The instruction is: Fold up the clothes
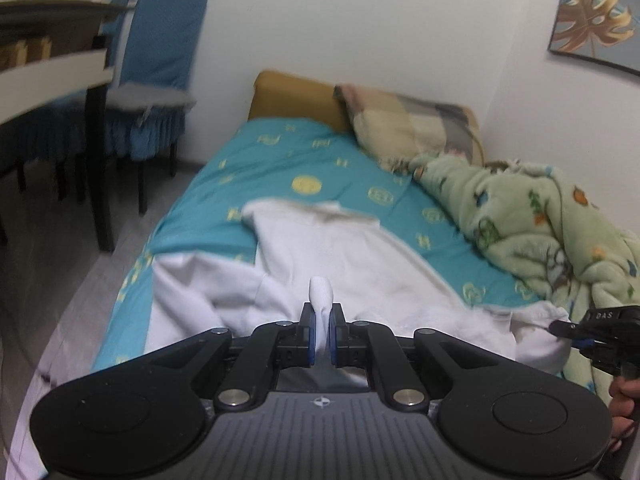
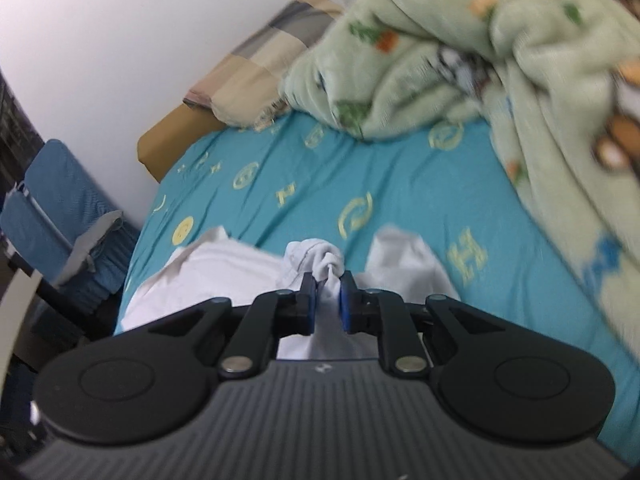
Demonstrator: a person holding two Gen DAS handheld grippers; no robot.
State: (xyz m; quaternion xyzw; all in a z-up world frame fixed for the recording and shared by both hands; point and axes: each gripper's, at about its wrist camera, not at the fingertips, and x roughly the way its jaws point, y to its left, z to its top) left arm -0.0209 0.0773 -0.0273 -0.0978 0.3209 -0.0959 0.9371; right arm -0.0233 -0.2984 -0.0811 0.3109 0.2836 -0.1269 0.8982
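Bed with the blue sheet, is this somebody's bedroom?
Probably a bedroom or small living space at home. There is a bed with a pillow, a rumpled green blanket, and a dining chair right beside it.

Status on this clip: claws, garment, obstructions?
Left claw, right claw both shut on white garment. Garment bunched on bed sheet. Green blanket crowds right side.

We see open teal sheet ahead | green blanket heaped rt | chair & table block lt
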